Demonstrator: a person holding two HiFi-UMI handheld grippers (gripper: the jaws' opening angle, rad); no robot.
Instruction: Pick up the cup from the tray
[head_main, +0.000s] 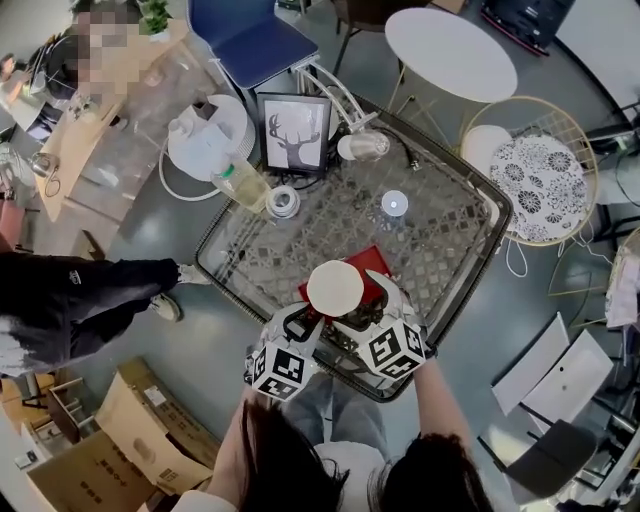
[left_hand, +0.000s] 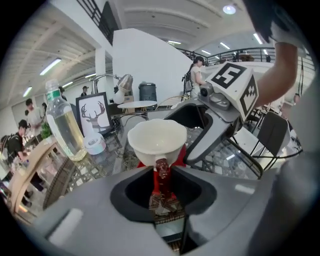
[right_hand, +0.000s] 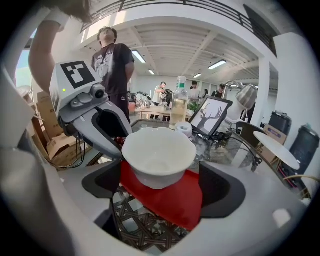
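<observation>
Pretty sure this is a big open-plan office, kind of loft style. There are strip lights (right_hand: 218, 64) on a white ceiling and a mezzanine railing (left_hand: 250, 50) up top. In the right gripper view, people (right_hand: 162, 92) hang around a desk at 12 o'clock. From the head view, a glass table (head_main: 470, 240) sits in the middle, with a round white table (head_main: 450, 52) at 1 o'clock, a blue chair (head_main: 250, 40) at 11, and cardboard boxes (head_main: 130, 430) dumped on the grey floor (head_main: 215, 340) at 8.

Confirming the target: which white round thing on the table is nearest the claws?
The cup on the red tray, between the left claw and right claw; the tape roll and small white dome stand farther back.
</observation>
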